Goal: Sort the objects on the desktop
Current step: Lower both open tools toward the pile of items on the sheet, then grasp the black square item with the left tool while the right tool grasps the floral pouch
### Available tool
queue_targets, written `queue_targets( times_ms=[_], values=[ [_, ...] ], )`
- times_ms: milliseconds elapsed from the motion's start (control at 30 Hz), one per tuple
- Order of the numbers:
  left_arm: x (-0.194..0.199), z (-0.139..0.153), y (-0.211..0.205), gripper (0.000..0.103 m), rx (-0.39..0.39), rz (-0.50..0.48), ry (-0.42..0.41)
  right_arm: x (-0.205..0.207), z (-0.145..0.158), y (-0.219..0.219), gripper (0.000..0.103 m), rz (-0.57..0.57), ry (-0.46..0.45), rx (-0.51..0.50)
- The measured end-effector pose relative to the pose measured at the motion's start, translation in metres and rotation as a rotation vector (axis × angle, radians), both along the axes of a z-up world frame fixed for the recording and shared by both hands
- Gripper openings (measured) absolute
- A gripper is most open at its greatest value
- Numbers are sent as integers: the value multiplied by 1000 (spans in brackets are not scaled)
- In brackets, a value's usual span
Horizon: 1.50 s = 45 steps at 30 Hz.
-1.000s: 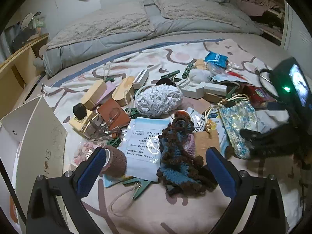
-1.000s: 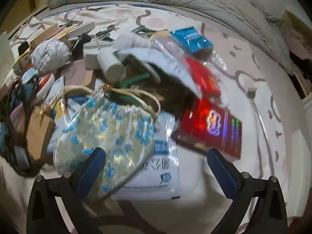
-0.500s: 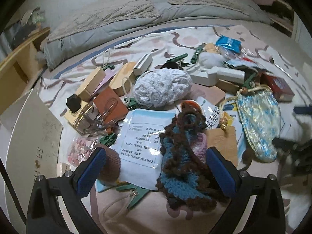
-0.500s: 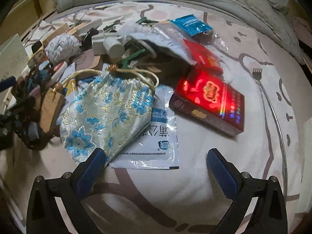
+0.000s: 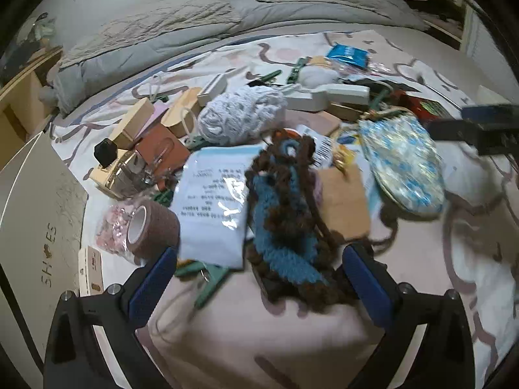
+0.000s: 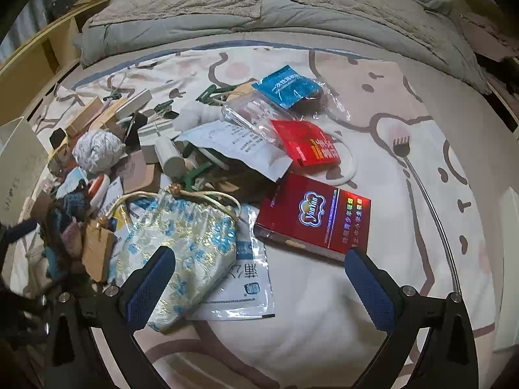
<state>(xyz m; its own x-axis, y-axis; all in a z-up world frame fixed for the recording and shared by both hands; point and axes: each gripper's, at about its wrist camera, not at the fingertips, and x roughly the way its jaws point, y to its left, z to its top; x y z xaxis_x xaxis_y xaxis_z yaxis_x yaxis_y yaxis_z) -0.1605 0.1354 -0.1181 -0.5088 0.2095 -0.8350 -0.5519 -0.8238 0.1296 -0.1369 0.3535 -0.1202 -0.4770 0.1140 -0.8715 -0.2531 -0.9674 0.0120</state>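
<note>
A heap of small objects lies on a patterned bedsheet. My left gripper point(image 5: 259, 275) is open, its blue pads either side of a blue-and-brown crocheted piece point(image 5: 285, 220). Beside that are a white printed packet point(image 5: 214, 207), a brown tape roll point(image 5: 150, 228) and a white yarn ball point(image 5: 240, 113). My right gripper point(image 6: 259, 288) is open too, above a white sachet point(image 6: 243, 288). Its left pad overlaps a blue-flowered brocade pouch point(image 6: 181, 240); a red box point(image 6: 316, 217) lies close to the right pad. The pouch point(image 5: 402, 165) also shows in the left wrist view.
A white shoebox lid point(image 5: 35, 214) stands at the left edge. A metal back-scratcher point(image 6: 421, 188) runs along the right side. A grey duvet point(image 6: 227, 9) and pillows lie at the back. Wooden blocks point(image 5: 129, 126), green clips and a blue packet point(image 6: 287, 86) lie in the heap.
Both grippers have dropped closer to the sheet. The left one has drawn nearer the crocheted piece; the right one has swung so the pouch and red box sit nearer its pads.
</note>
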Motion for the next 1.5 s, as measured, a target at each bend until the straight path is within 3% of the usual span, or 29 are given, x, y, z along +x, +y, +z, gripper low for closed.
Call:
queue_targets(
  times_ms=[200, 567, 700, 867, 1133, 1367, 1500],
  values=[
    [17, 3, -10, 103, -9, -51, -2, -1, 3, -4, 103, -1, 3, 7],
    [44, -18, -26, 103, -50, -123, -97, -4, 4, -12, 103, 0, 7, -1],
    [50, -9, -27, 103, 14, -148, -118, -9, 6, -13, 103, -11, 12, -38],
    [52, 3, -24, 86, 94, -165, -128, -16, 2, -23, 103, 9, 3, -44],
    [48, -2, -13, 77, 186, -144, -242, -19, -10, -52, 103, 77, -52, -86],
    [36, -9, -4, 67, 245, -76, -339, -20, -4, -62, 103, 107, -39, -37],
    [28, -10, -5, 60, 285, -2, -393, -22, -4, -61, 103, 88, -47, -58]
  ],
)
